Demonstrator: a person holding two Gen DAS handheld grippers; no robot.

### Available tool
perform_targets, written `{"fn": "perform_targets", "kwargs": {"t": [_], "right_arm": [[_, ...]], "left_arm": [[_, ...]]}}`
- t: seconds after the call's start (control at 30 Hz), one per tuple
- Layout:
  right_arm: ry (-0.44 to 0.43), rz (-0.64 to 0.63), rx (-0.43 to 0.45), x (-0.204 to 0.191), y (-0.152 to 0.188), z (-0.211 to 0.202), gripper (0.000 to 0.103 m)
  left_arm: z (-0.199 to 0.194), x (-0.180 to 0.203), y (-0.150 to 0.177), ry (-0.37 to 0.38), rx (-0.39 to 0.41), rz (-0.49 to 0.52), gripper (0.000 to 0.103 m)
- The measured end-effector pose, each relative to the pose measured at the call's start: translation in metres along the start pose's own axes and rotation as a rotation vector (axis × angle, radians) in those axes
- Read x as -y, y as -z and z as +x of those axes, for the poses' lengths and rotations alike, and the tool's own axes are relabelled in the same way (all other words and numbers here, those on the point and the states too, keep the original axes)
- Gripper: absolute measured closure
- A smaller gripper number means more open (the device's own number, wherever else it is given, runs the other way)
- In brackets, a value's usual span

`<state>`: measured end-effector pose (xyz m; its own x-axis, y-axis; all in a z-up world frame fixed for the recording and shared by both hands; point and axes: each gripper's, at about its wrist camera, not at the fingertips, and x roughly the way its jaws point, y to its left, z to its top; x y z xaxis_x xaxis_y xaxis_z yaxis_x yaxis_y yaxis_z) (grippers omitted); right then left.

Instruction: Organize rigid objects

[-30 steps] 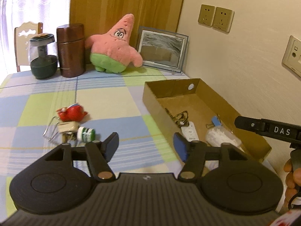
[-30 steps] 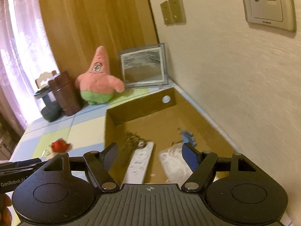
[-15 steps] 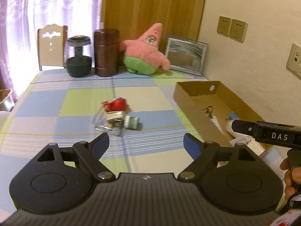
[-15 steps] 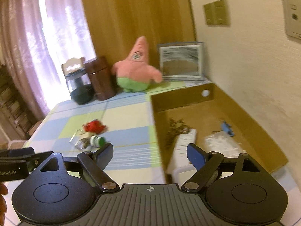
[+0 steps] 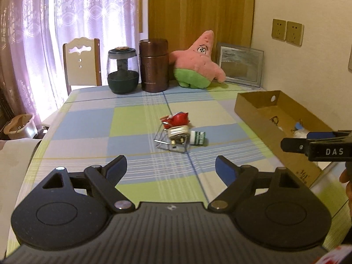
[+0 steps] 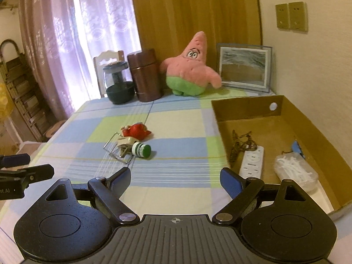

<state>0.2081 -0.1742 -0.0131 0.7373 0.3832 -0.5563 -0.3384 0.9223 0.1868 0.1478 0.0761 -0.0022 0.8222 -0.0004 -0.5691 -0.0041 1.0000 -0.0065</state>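
A small pile lies mid-table: a red toy (image 5: 177,118), a white plug adapter (image 5: 177,132) on a wire stand (image 5: 164,144), and a green-capped small bottle (image 5: 198,138). The pile also shows in the right wrist view, with the bottle (image 6: 140,150) nearest. A cardboard box (image 6: 248,107) at the right holds a white power strip (image 6: 252,161), keys (image 6: 241,142), a blue clip (image 6: 297,147) and a clear tub of picks (image 6: 296,170). My left gripper (image 5: 171,169) is open and empty, well short of the pile. My right gripper (image 6: 175,179) is open and empty, near the box's front corner.
At the table's far end stand a glass jar (image 5: 122,72), a brown canister (image 5: 154,65), a pink star plush (image 5: 197,62) and a picture frame (image 5: 239,65). A chair (image 5: 81,62) stands behind. The wall is close on the right. The checked tablecloth (image 5: 132,121) covers the table.
Both grippers have drawn back and swung left from the box, with jaws opened wider. The pile now sits ahead of both; the table's objects have not moved.
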Motion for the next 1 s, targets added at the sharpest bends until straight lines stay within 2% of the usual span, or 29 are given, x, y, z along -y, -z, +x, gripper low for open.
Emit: {"fn": "perform_targets", "kwargs": {"t": [0.53, 0.8, 1.0], "right_arm": [[-0.042, -0.106, -0.036, -0.02, 0.004, 0.043, 0.017], [-0.059, -0.119, -0.082, -0.023, 0.002, 0.085, 0.017], [-0.071, -0.16, -0.094, -0.023, 0.0, 0.111, 0.017]], "left_arm": [[0.04, -0.035, 0.009, 0.041, -0.047, -0.046, 0.018], [0.077, -0.04, 0.003, 0.066, -0.069, -0.001, 0.018], [0.106, -0.035, -0.005, 0.112, -0.074, 0.067, 0.017]]}}
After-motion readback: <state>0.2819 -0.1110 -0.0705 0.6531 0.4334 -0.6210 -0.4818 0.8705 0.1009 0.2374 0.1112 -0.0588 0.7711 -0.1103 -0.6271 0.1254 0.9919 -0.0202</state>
